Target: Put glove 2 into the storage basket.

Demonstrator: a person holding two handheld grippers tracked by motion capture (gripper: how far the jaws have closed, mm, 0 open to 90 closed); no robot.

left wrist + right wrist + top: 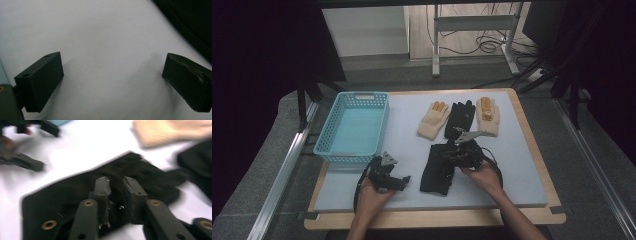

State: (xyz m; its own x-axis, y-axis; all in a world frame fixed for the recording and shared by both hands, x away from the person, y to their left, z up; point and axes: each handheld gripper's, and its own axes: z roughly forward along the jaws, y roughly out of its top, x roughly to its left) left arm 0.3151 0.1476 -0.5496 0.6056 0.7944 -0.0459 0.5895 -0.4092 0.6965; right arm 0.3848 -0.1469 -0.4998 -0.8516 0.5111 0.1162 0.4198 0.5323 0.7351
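Gloves are getting sorted, looks like. Right gripper (452, 156) is down on the near black glove (75, 205) in the middle of the mat (412, 130), jaws nearly together with a fold of fabric between them, so I'd call this the pinch step, though it's too blurry to say they've really bitten. Left gripper (112, 82) rests wide apart on bare mat, holding nothing. Next, probably: firm pinch, lift clear, carry toward the blue basket (328, 145).

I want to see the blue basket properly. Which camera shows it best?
The high view: the whole blue basket sits left on the white mat, rim and inside visible. The right gripper view catches a blue corner at its top edge; the left gripper view perhaps a pale sliver at its left edge.
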